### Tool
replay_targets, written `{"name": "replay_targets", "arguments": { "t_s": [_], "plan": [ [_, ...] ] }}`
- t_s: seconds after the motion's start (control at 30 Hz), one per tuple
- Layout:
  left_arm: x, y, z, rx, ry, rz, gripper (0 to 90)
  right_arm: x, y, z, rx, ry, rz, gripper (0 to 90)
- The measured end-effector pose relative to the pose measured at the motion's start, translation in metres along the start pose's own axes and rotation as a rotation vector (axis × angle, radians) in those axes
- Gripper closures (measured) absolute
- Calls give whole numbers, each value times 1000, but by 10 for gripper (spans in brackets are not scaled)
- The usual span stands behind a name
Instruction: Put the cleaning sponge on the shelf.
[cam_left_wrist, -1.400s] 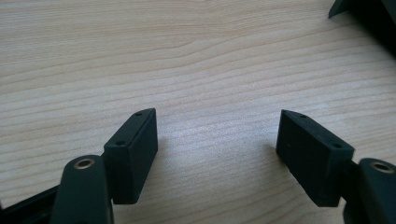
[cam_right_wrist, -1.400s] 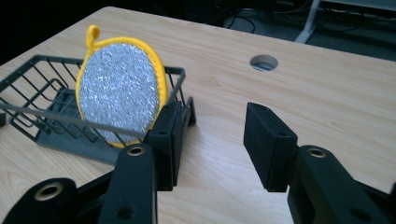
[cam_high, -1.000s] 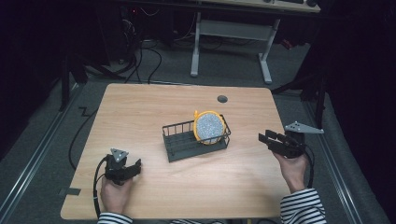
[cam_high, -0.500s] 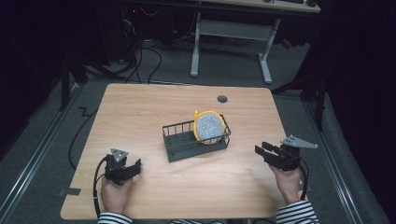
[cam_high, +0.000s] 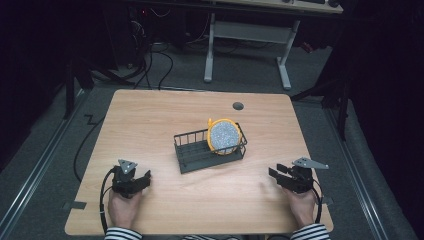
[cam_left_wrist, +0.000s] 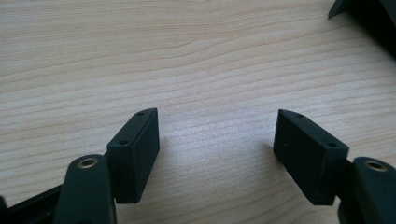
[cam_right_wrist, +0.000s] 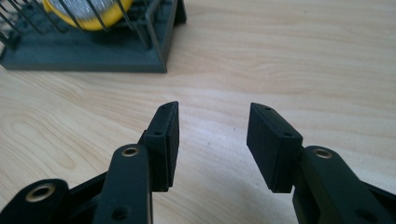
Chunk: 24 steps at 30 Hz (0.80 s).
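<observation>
Wooden table (cam_high: 200, 125) | right claw (cam_high: 278, 175) lower, parted wider, empty | left claw (cam_high: 142, 179) unmoved, released

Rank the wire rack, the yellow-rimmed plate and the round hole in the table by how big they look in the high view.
1. wire rack, widest across.
2. yellow-rimmed plate, standing on edge in the rack.
3. round hole, clearly smallest, though it lies a bit farther from the camera.

Plate (cam_right_wrist: 86, 14) (top cut off)
</observation>
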<state>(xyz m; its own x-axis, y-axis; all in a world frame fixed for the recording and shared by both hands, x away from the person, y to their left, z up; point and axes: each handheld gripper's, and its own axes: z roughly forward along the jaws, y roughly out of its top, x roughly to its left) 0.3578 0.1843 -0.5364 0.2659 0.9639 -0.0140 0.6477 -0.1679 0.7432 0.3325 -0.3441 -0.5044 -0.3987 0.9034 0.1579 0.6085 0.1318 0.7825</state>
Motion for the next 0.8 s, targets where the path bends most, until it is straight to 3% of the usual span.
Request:
{"name": "replay_targets", "arguments": {
  "t_s": [0.27,0.47,0.57,0.6,0.63,0.67,0.8],
  "plan": [
    [0,0,0,-1,1,-1,304,6,-13,18,40,-94,-75,482],
    [0,0,0,2,-1,2,301,5,-15,23,69,-83,-64,453],
    [0,0,0,3,-2,3,296,7,-16,23,82,-99,-74,439],
    [0,0,0,3,-1,1,295,11,-16,25,94,-115,-113,402],
    [0,0,0,3,-1,1,294,11,-16,25,94,-115,-113,402],
    [0,0,1,0,-1,-1,292,14,-16,25,99,-119,-144,396],
    [3,0,0,-8,-35,-41,279,13,-17,25,99,-116,-139,385]
  ]
}}
